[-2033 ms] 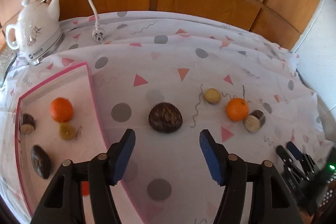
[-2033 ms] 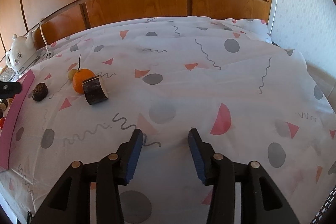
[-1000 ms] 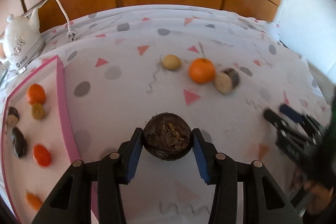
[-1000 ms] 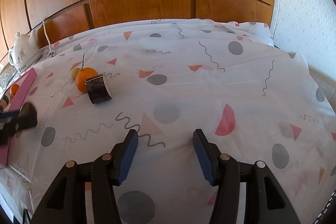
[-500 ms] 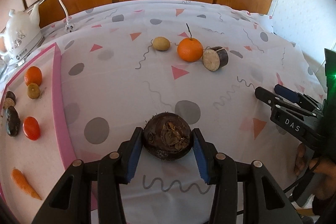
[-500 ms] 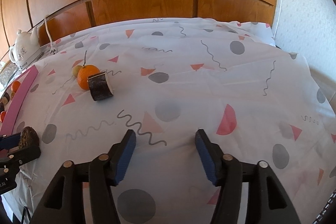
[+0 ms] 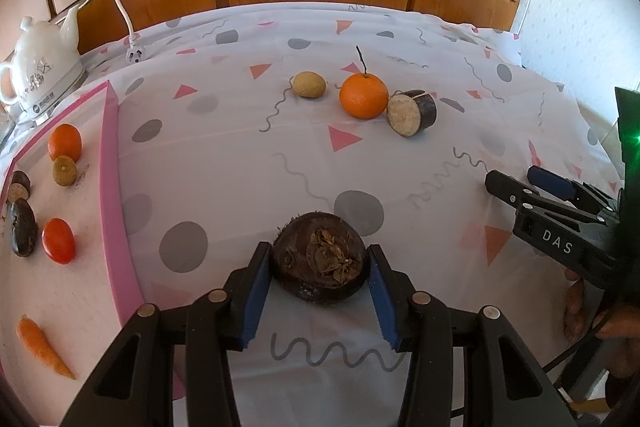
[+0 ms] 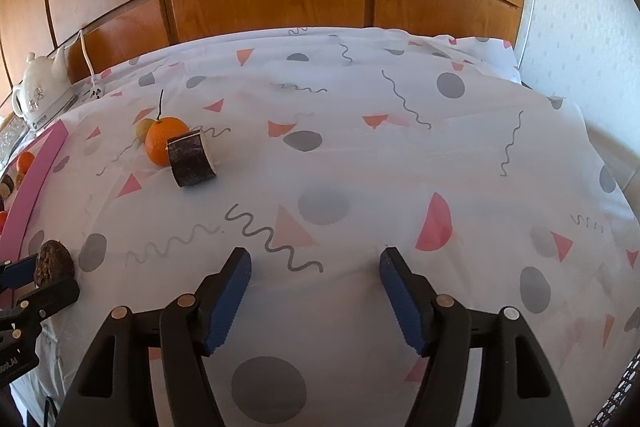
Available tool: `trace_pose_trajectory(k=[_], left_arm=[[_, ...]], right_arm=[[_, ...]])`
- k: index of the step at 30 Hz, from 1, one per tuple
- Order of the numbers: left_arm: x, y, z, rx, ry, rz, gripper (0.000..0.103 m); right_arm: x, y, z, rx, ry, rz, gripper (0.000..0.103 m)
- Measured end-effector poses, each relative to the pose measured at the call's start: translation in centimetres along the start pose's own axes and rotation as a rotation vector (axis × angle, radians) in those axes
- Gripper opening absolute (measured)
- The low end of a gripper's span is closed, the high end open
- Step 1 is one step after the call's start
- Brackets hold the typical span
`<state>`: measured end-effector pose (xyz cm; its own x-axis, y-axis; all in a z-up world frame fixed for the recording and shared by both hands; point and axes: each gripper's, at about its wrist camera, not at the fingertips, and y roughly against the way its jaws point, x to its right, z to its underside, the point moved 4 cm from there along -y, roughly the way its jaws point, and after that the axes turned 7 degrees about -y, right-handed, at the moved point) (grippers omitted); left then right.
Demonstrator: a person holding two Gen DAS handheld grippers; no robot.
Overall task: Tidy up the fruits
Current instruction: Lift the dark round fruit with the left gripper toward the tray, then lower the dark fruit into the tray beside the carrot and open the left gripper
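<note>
Left gripper [image 7: 318,269] clamped on dark brown fruit [image 7: 319,261] above patterned cloth [image 7: 240,163], beside pink tray [image 7: 116,211]. Right gripper [image 8: 314,289] opening, nothing btwn pads.

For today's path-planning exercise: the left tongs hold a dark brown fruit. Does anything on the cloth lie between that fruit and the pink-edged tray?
Nothing visible does. The left tongs grip the dark brown fruit, and only bare patterned cloth lies between it and the pink-edged tray. The orange and other loose fruit sit farther back.
</note>
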<state>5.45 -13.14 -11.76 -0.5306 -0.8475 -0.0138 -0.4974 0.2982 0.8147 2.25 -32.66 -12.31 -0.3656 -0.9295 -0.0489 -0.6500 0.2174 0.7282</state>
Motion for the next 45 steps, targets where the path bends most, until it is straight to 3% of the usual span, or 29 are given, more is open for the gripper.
trace_pose_trajectory(k=[14,24,27,38,41,45], left_arm=[[-0.2,0.5,-0.1,0.008,0.007,0.021,0.047],[-0.9,5.5,-1.1,0.116,0.039,0.078,0.047],[-1.5,6.8,-1.3,0.142,0.064,0.081,0.047],[-5.4,10.1,-0.3,0.187,0.191,0.052,0.047],[-8.1,10.9,0.8,0.185,0.286,0.027,0.047],[-13.7,11.6,3.2,0.177,0.492,-0.015,0.047]], right_arm=[[0.1,0.3,-0.1,-0.032,0.006,-0.006,0.068],[0.2,0.2,-0.2,-0.049,-0.006,-0.011,0.068],[0.1,0.4,-0.6,-0.067,-0.017,-0.046,0.06],[-2.2,0.4,-1.1,-0.088,0.028,-0.125,0.059],[-2.6,0.2,-1.0,-0.088,0.052,-0.12,0.059],[-2.5,-0.2,-0.8,-0.092,0.042,-0.113,0.059]])
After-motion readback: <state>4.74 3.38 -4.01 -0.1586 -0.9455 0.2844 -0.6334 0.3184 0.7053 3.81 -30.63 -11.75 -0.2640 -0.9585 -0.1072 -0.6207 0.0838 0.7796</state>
